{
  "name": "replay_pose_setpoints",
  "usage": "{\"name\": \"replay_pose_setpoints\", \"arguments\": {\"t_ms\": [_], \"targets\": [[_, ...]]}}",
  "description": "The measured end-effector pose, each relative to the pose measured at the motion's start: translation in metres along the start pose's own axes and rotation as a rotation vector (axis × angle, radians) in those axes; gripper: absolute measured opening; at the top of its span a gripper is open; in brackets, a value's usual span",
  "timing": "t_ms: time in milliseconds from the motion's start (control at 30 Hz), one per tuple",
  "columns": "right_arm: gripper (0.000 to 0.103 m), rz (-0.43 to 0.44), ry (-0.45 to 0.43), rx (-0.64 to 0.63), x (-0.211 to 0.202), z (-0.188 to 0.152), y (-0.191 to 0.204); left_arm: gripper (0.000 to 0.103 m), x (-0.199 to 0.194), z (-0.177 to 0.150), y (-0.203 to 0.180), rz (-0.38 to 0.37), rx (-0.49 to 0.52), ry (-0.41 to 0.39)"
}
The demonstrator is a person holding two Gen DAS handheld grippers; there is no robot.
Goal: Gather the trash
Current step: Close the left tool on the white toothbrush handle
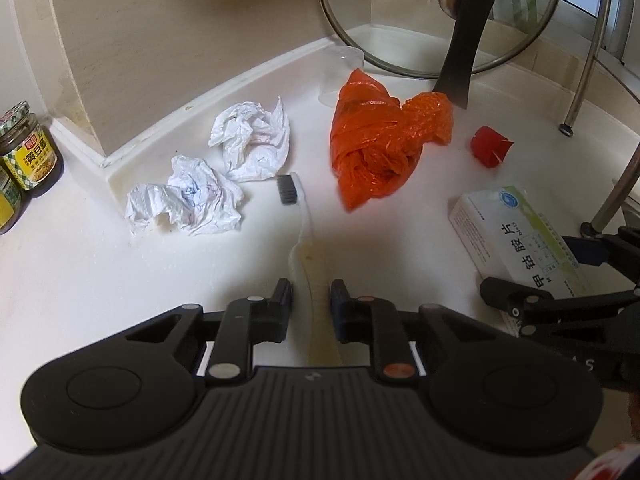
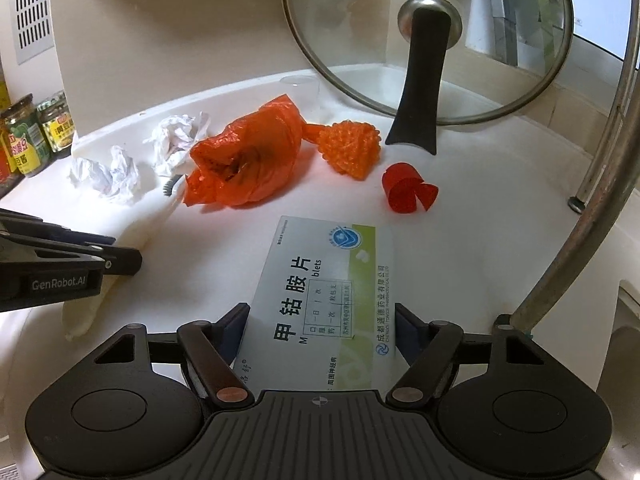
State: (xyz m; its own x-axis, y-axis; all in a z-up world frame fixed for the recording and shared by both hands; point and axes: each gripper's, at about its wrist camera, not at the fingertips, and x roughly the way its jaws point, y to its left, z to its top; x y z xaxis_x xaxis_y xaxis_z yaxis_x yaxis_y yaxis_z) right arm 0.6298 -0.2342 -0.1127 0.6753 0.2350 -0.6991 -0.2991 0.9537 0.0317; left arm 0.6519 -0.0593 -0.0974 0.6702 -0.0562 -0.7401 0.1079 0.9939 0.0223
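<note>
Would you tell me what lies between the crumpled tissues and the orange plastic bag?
The toothbrush lies between the tissues and the orange bag, its bristle head there; the left wrist view shows it best.

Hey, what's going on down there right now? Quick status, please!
Left gripper: fingers astride the toothbrush handle. Right gripper: fingers wide, straddling the medicine box. Orange bag, crumpled tissues waiting. Nothing in the way.

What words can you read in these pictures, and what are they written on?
"甲钴胺片" and "blets": on the medicine box between the right gripper's fingers.
"成都通德药业有限公司": same box, along its green edge.
"GenRobot.AI": on the side of the left gripper.
"黄豆酱": on the yellow label of a jar at the wall.
The box's small print and the other jars' labels are too small or blurred.
</note>
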Motion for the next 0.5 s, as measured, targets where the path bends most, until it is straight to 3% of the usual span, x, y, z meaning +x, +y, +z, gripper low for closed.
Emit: {"name": "replay_pose_setpoints", "arguments": {"t_ms": [500], "targets": [[0.073, 0.131, -0.026, 0.091, -0.055, -0.022, 0.012, 0.018, -0.073, -0.041, 0.015, -0.037, -0.051, -0.076]]}}
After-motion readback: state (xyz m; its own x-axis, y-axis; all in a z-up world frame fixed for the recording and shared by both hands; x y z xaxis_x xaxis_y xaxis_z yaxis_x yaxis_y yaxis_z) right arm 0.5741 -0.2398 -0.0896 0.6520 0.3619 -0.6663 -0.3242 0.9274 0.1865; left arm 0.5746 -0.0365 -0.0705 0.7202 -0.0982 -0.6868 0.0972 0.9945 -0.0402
